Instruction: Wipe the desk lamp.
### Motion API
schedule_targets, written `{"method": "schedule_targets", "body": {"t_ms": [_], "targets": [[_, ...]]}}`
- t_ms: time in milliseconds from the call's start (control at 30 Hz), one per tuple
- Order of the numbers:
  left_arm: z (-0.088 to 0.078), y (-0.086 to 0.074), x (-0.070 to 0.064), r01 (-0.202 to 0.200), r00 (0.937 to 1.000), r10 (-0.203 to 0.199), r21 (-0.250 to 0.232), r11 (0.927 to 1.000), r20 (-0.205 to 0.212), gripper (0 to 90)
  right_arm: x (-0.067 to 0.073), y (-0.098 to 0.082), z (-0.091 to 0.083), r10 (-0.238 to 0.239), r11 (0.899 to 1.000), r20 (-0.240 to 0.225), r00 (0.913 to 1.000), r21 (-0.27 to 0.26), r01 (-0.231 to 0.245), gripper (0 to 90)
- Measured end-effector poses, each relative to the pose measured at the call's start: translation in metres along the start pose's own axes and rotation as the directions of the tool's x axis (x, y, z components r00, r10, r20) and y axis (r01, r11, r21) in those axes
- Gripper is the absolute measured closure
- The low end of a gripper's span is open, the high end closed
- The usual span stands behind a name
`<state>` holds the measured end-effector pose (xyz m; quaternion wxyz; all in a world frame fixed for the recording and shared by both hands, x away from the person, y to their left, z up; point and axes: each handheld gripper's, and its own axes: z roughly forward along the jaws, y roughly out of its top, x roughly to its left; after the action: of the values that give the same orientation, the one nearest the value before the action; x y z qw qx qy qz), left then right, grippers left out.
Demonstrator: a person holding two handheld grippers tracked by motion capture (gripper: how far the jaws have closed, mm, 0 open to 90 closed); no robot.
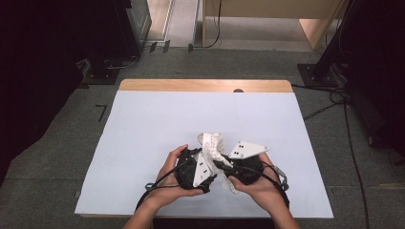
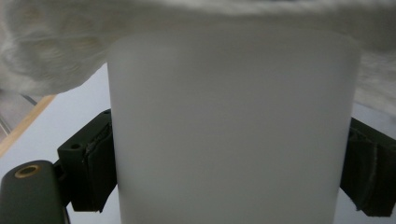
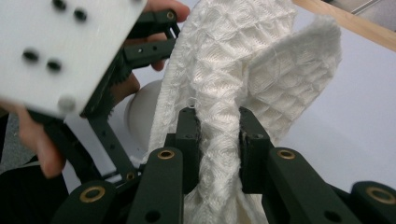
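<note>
A frosted white cup [image 2: 229,130] stands between the pads [image 2: 95,163] of my left gripper [image 2: 229,179], which press on its two sides. A white waffle-weave cloth [image 2: 46,51] drapes over the cup's top. In the right gripper view, my right gripper [image 3: 218,140] is shut on a fold of that cloth [image 3: 233,60], and the cup [image 3: 142,112] peeks out behind it beside the left gripper [image 3: 116,93]. From the high view, both grippers meet at the table's near middle: left gripper [image 1: 206,160], right gripper [image 1: 223,166], with the cloth [image 1: 212,142] bunched between them.
A white sheet covers the table [image 1: 143,124], with a wooden strip [image 1: 205,85] along its far edge. Black stands and cables [image 1: 334,95] sit on the grey floor around it. The person's hands [image 1: 260,188] hold the grippers near the front edge.
</note>
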<state>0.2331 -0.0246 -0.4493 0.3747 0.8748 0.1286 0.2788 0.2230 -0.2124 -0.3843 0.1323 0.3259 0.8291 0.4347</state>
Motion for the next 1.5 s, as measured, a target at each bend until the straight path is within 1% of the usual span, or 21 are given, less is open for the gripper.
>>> {"method": "schedule_targets", "body": {"t_ms": [133,200,300,367,433,467,567,667,767,833,900,967,1033,1067,1167,1233,1267,1300,1367,1433,1500], "targets": [[0.001,-0.001,0.002,0.003,0.9999,-0.003,-0.008,1.0000,0.013,8.5,-0.007,-0.004,0.009,0.010,1.000,0.028,0.9996,-0.001,-0.010,74.6],[0.002,-0.002,0.005,0.009,0.9996,-0.009,-0.012,0.9999,0.027,8.6,-0.015,-0.009,0.014,0.037,0.999,0.034,0.9987,0.016,-0.038,74.7],[0.002,-0.004,0.009,0.039,0.9983,-0.038,-0.021,0.9990,0.045,8.6,-0.023,-0.014,0.013,0.048,0.995,0.012,0.9988,0.082,-0.049,74.9],[0.002,-0.005,0.012,0.050,0.9974,-0.049,-0.022,0.9985,0.053,8.5,-0.023,-0.014,0.008,0.037,0.994,-0.014,0.9992,0.102,-0.036,75.1],[0.002,-0.005,0.012,0.051,0.9972,-0.050,-0.023,0.9984,0.055,8.5,-0.019,-0.012,0.006,0.026,0.997,-0.038,0.9989,0.075,-0.023,75.1],[0.002,-0.004,0.011,0.049,0.9974,-0.048,-0.024,0.9985,0.053,8.6,-0.015,-0.011,0.006,0.016,0.998,-0.035,0.9993,0.059,-0.014,75.1],[0.002,-0.005,0.011,0.046,0.9976,-0.045,-0.027,0.9985,0.053,8.5,-0.007,-0.007,0.010,-0.004,1.000,0.007,1.0000,-0.011,0.004,75.1],[0.002,-0.007,0.012,0.059,0.9965,-0.056,-0.042,0.9974,0.062,8.6,-0.011,-0.011,0.016,0.041,0.998,0.031,0.9987,-0.049,-0.039,75.0],[0.002,-0.007,0.012,0.050,0.9969,-0.047,-0.040,0.9980,0.063,8.6,-0.019,-0.017,0.019,0.056,0.998,0.059,0.9966,-0.008,-0.056,75.2],[0.002,-0.008,0.013,0.064,0.9956,-0.061,-0.045,0.9969,0.071,8.5,-0.021,-0.018,0.017,0.061,0.997,0.038,0.9974,0.042,-0.063,75.4],[0.002,-0.010,0.016,0.091,0.9931,-0.086,-0.051,0.9946,0.080,8.5,-0.018,-0.016,0.012,0.032,0.998,0.008,0.9995,0.056,-0.032,75.6],[0.001,-0.012,0.019,0.117,0.9898,-0.111,-0.057,0.9915,0.089,8.5,-0.013,-0.012,0.009,0.013,1.000,-0.026,0.9996,0.024,-0.012,75.6],[0.001,-0.012,0.019,0.120,0.9895,-0.114,-0.059,0.9911,0.089,8.5,-0.008,-0.009,0.010,0.011,0.999,-0.030,0.9995,-0.035,-0.012,75.4],[0.001,-0.012,0.019,0.117,0.9899,-0.112,-0.057,0.9915,0.087,8.5,-0.006,-0.009,0.011,0.027,0.997,-0.026,0.9993,-0.069,-0.029,75.5],[0.001,-0.013,0.019,0.110,0.9906,-0.104,-0.061,0.9921,0.088,8.6,-0.010,-0.012,0.021,0.062,0.990,0.012,0.9980,-0.130,-0.059,75.6],[0.001,-0.013,0.018,0.106,0.9908,-0.100,-0.064,0.9923,0.091,8.6,-0.017,-0.018,0.026,0.081,0.991,0.052,0.9954,-0.107,-0.075,75.7],[0.001,-0.013,0.018,0.105,0.9909,-0.099,-0.064,0.9924,0.091,8.5,-0.020,-0.020,0.025,0.114,0.989,0.037,0.9928,-0.095,-0.110,75.9],[0.000,-0.013,0.019,0.110,0.9903,-0.104,-0.062,0.9920,0.092,8.6,-0.023,-0.020,0.023,0.122,0.991,0.021,0.9923,-0.067,-0.120,75.9],[0.000,-0.013,0.021,0.133,0.9869,-0.127,-0.059,0.9893,0.099,8.6,-0.021,-0.019,0.017,0.077,0.997,0.000,0.9970,-0.022,-0.077,76.0],[0.000,-0.013,0.022,0.138,0.9861,-0.132,-0.060,0.9886,0.101,8.5,-0.015,-0.015,0.012,0.043,0.998,-0.044,0.9981,-0.040,-0.045,76.0],[0.001,-0.013,0.020,0.129,0.9878,-0.123,-0.058,0.9900,0.095,8.5,-0.008,-0.011,0.010,0.036,0.995,-0.079,0.9963,-0.093,-0.043,75.9]]}}
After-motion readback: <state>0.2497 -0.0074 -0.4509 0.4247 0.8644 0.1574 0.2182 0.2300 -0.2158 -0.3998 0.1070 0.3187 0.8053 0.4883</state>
